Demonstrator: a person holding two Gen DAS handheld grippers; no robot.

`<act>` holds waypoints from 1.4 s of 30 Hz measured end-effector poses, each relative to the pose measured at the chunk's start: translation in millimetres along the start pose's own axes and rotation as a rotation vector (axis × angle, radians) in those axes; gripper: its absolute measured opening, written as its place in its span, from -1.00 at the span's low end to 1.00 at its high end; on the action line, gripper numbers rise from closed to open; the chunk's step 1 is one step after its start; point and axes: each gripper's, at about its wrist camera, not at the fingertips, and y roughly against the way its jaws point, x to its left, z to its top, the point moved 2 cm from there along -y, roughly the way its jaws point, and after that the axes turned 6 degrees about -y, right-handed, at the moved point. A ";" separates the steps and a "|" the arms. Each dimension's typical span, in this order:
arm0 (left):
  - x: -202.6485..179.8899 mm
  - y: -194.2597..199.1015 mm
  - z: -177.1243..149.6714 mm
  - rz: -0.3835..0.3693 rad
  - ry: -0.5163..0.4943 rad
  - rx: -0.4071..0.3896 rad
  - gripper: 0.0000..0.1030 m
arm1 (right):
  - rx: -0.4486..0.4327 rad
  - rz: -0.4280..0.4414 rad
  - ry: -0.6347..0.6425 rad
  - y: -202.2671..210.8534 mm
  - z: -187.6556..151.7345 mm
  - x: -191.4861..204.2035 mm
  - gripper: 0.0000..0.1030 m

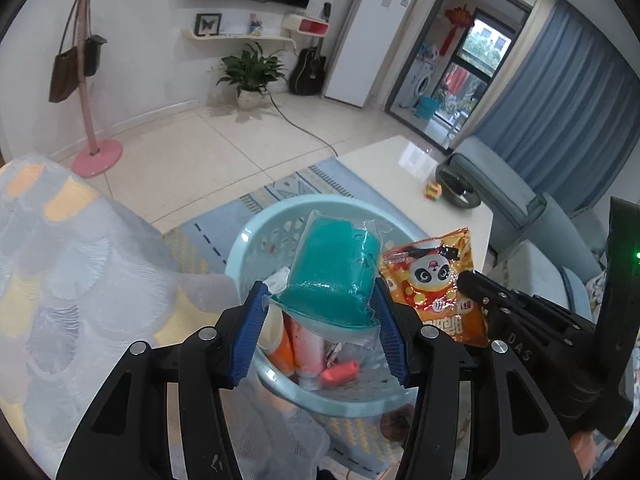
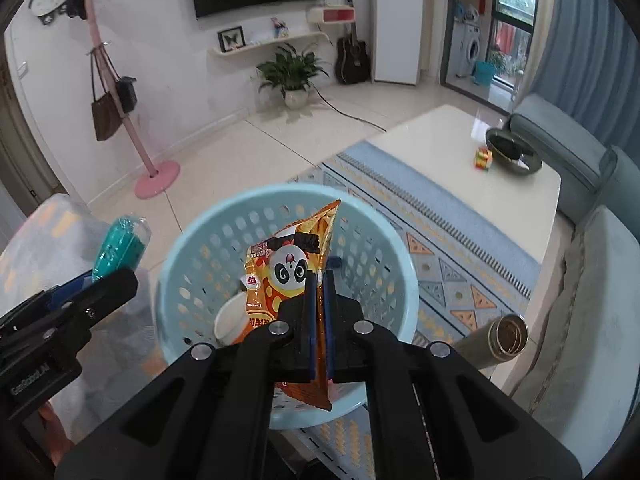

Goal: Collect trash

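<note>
Left wrist view: the left claw [image 1: 320, 320] grips a teal plastic cup sealed in clear wrap [image 1: 330, 276], its blue pads [image 1: 250, 334] pressing the cup's flared rim from both sides. The cup hangs over the open mouth of a light blue perforated basket [image 1: 264, 240] that stands on a patterned rug [image 1: 280, 192]. Inside the basket lie an orange-and-white cup [image 1: 280, 344], a pale tube and a small red piece [image 1: 340, 374]. Just to the right, the right claw [image 1: 472, 280] holds an orange snack bag with a panda print [image 1: 430, 280], also near the basket's rim. A white table [image 1: 400, 168] beyond carries a dark bowl [image 1: 458, 190] and a small colourful cube [image 1: 433, 190]. A patterned blanket [image 1: 80, 280] fills the left side.

Right wrist view: the right claw [image 2: 320, 312] is clamped tight on the orange snack bag [image 2: 288, 268], its blue pads [image 2: 311, 320] nearly meeting with the bag's edge pinched between them. The bag hangs upright above the basket [image 2: 200, 248], where a white cup [image 2: 230, 320] rests at the bottom. At left, the left claw [image 2: 92, 280] carries the teal cup [image 2: 120, 248], beside the basket's rim. A metallic cylinder [image 2: 504, 338] lies to the right, near a sofa [image 2: 592, 320].
</note>
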 end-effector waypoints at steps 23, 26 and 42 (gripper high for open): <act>28.3 112.9 -39.6 0.073 -0.006 -0.124 0.62 | -0.129 0.086 0.085 83.3 -43.2 45.5 0.30; 41.6 143.6 -58.3 0.119 0.029 -0.163 0.62 | -0.211 0.079 0.137 116.2 -56.3 63.0 0.43; 48.6 246.5 -139.8 0.472 0.067 -0.443 0.71 | -0.434 0.128 0.181 187.3 -117.0 111.7 0.68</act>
